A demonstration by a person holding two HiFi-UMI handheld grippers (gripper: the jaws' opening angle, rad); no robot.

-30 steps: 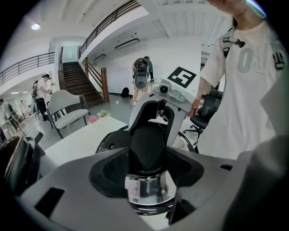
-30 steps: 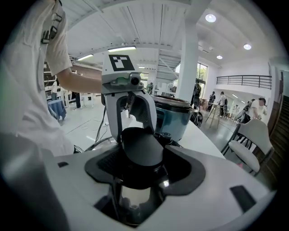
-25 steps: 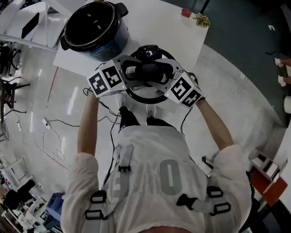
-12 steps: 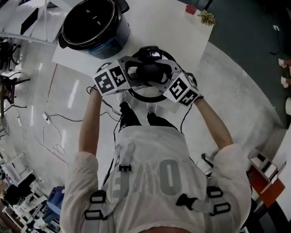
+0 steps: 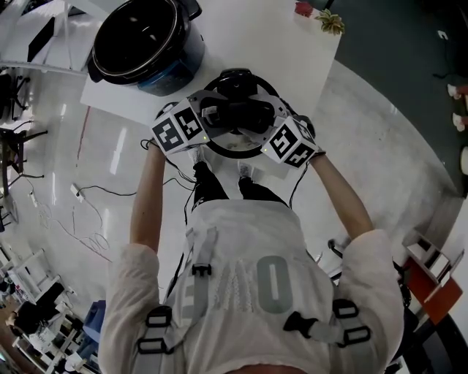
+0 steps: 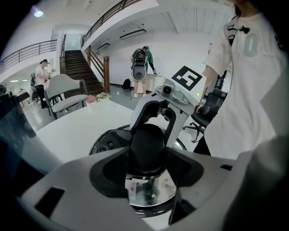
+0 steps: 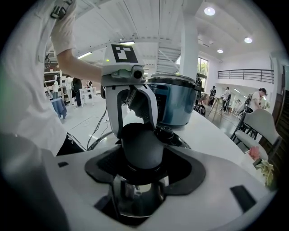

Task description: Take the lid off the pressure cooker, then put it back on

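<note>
The round steel-and-black lid hangs at the white table's near edge, carried by its black handle. My left gripper is shut on the handle's left end and my right gripper on its right end. In the left gripper view the handle fills the jaws, with the right gripper facing me behind it. The right gripper view shows the same handle clamped and the left gripper opposite. The open cooker pot stands at the table's far left, also seen as the cooker pot. Whether the lid touches the table is hidden.
The white table carries a small red item and a plant sprig at its far right corner. Cables trail on the floor to the left. A chair stands beyond the table.
Both grippers have sunk a little with the lid still held between them. The grip on the handle looks the same.
</note>
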